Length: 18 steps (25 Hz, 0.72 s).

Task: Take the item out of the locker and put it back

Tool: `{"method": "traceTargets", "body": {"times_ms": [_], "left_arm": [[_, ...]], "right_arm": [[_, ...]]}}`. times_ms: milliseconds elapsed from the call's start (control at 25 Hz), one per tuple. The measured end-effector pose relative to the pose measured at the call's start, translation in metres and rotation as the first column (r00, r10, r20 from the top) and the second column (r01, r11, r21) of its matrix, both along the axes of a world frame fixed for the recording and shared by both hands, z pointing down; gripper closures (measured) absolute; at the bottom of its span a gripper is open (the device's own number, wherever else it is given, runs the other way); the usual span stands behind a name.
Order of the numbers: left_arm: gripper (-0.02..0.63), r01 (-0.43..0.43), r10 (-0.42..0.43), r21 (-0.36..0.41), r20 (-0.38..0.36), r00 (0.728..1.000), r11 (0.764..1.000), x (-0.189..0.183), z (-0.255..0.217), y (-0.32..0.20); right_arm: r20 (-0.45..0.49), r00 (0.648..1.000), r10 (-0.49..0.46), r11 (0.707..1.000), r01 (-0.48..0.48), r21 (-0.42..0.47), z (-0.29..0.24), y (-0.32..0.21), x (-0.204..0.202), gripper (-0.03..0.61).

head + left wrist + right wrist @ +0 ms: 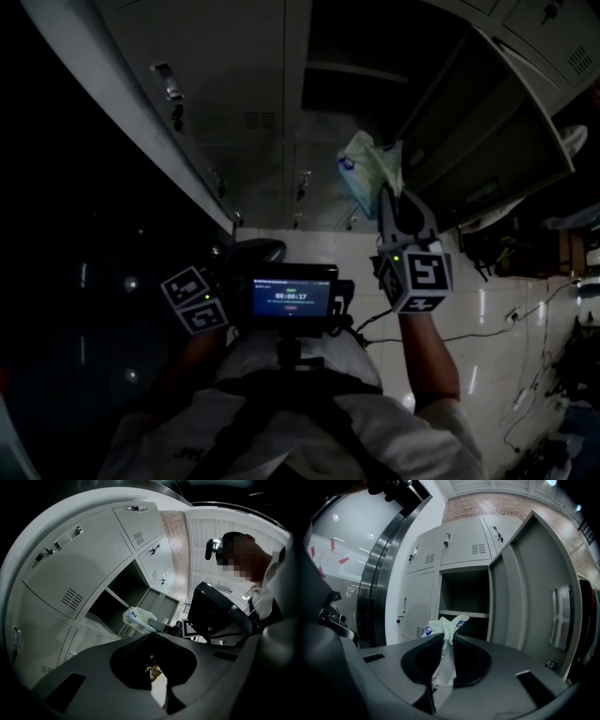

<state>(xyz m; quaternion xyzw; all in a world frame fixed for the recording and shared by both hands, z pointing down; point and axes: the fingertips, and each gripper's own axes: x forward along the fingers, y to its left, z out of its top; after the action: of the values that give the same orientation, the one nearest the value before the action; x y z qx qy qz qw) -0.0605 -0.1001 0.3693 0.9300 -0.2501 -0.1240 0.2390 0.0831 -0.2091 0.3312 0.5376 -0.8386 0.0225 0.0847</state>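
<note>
Dark jaws of the right gripper (443,641) fill the lower half of its own view. They pinch a crumpled pale plastic bag (446,623), whose top bunches above the tips at 12 o'clock. Behind it the locker's open compartment (464,590) shows a shelf (464,613), and the door (534,602) is swung out at 3 o'clock. Only the left gripper view gives the side look: the bag hangs at the compartment's mouth, at 10 o'clock from the left gripper (151,634), whose jaws are pressed together on nothing. Head view alone shows a lit screen (292,298) at the person's chest. Free space lies between the door's edge and the closed lockers (419,602) at 9 o'clock.
</note>
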Motion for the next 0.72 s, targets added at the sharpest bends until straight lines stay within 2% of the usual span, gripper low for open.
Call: {"method": "traceTargets", "body": {"times_ms": [120,400,720], "left_arm": [[0.621,0.014,-0.014,0.001,-0.005,1.000,1.000,-0.011,0.000,-0.002],[0.621,0.042,-0.042,0.002,0.000,0.999,0.999,-0.004,-0.001,-0.006],[0.621,0.071,-0.071,-0.001,-0.009,0.997,0.997,-0.046,0.003,-0.005]], "right_arm": [[-0.011,1.000,0.001,1.000,-0.001,0.029,-0.011,-0.008,-0.010,0.545],[-0.021,1.000,0.011,0.994,-0.009,0.108,-0.045,-0.041,0.001,0.545],[-0.081,0.996,0.047,0.984,-0.032,0.173,-0.074,-0.092,-0.038,0.545]]}}
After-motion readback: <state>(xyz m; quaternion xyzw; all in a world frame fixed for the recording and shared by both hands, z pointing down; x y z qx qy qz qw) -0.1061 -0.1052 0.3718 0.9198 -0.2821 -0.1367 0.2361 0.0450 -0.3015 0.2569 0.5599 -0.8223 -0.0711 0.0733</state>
